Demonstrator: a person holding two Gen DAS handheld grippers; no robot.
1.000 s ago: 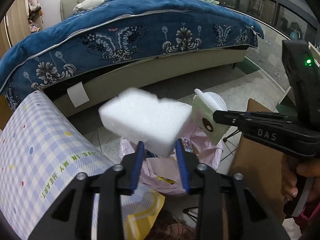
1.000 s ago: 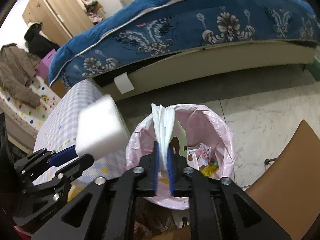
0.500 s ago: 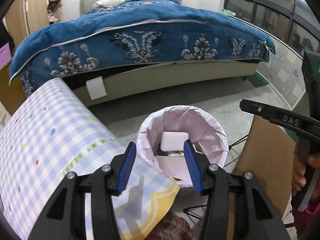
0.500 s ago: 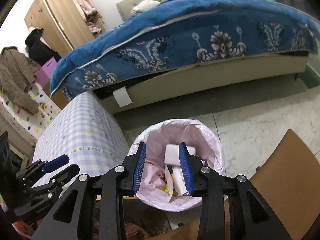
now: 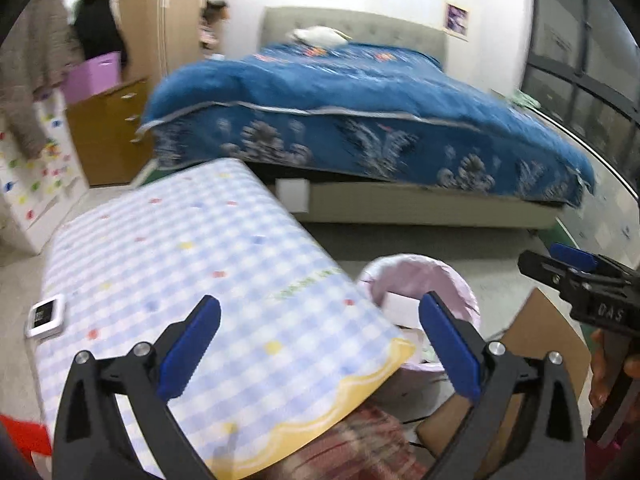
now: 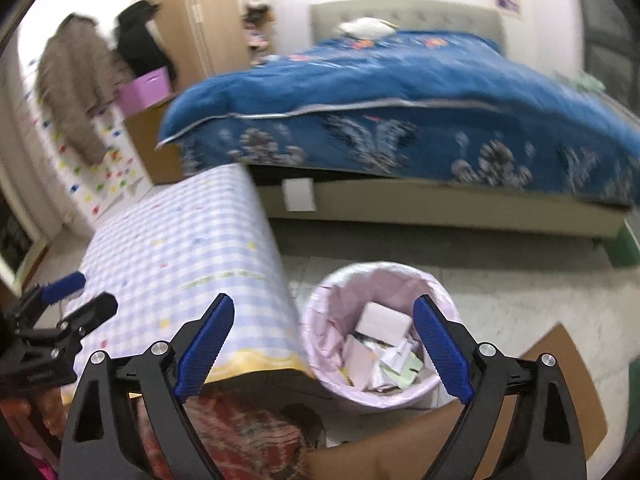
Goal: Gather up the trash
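A bin lined with a pink bag point(image 6: 344, 280) stands on the floor beside the table, its rim point(image 5: 416, 258) half hidden by the table edge in the left wrist view. Inside lie a white foam block point(image 6: 384, 318) and crumpled paper trash point(image 6: 394, 364). My right gripper point(image 6: 324, 348) hovers above the bin, its jaws opening wide with nothing between them. My left gripper point(image 5: 320, 344) hangs over the table's near corner, jaws also opening, empty. Each gripper shows at the edge of the other's view: right gripper point(image 5: 580, 276), left gripper point(image 6: 60, 300).
A table with a blue checked cloth point(image 5: 180, 256) fills the left. A small white device point(image 5: 46, 316) lies on its left edge. A brown chair seat point(image 6: 560, 368) sits right of the bin. A bed with a blue floral cover point(image 5: 360, 112) stands behind.
The left gripper let go of the foam block and the right one its folded paper piece; both landed in the bin. Both grippers have opened wide, risen and swung back toward the table.
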